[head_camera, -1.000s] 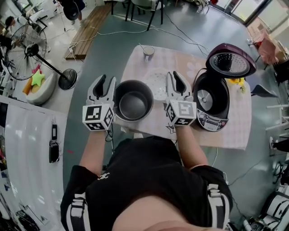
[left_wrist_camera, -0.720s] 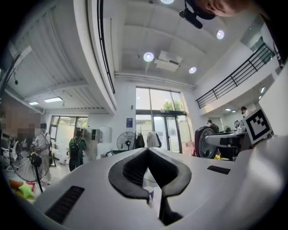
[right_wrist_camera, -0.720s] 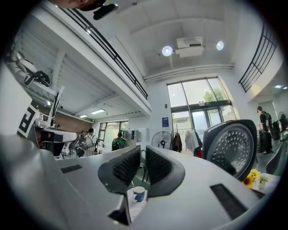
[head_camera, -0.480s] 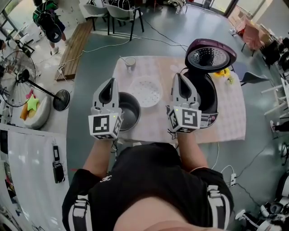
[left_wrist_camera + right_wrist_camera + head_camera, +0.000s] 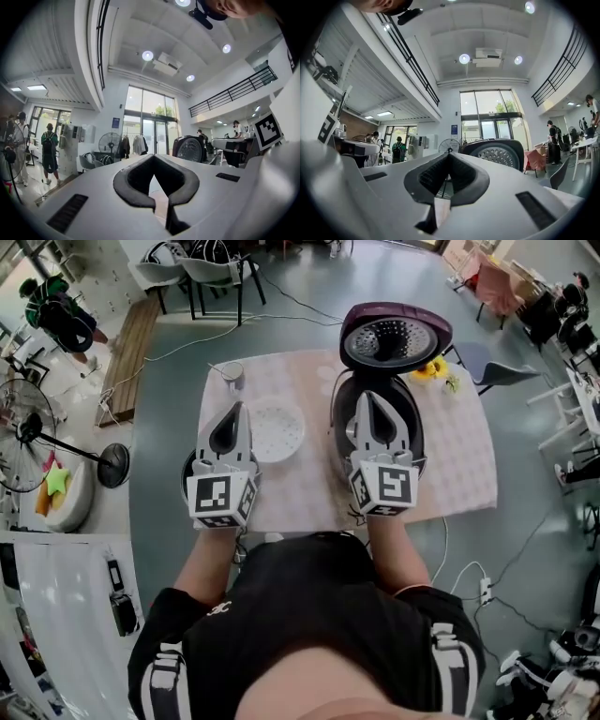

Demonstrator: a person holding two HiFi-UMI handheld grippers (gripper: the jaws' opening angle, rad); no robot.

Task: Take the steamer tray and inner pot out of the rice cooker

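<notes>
The round, white, perforated steamer tray (image 5: 274, 430) lies on the pale checked surface (image 5: 459, 460) between the closed, empty left gripper (image 5: 233, 409) and right gripper (image 5: 372, 396). The dark metal inner pot (image 5: 187, 469) is mostly hidden under the left; the right covers the open rice cooker (image 5: 415, 427).

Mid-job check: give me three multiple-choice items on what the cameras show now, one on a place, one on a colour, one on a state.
1. Where is the white perforated round steamer tray relative to the dark rice cooker?
A. inside it
B. on the pale checked tablecloth, to its left
C. on the floor

2. What colour is the cooker's domed lid?
A. white
B. green
C. dark purple

3. How does that lid stand?
A. open, tipped back
B. shut
C. off, lying on the cloth

Answers: 1 B, the tray lies flat on the cloth beside the cooker; 2 C, its rim shows dark purple; 3 A, its perforated underside faces the head camera.
</notes>
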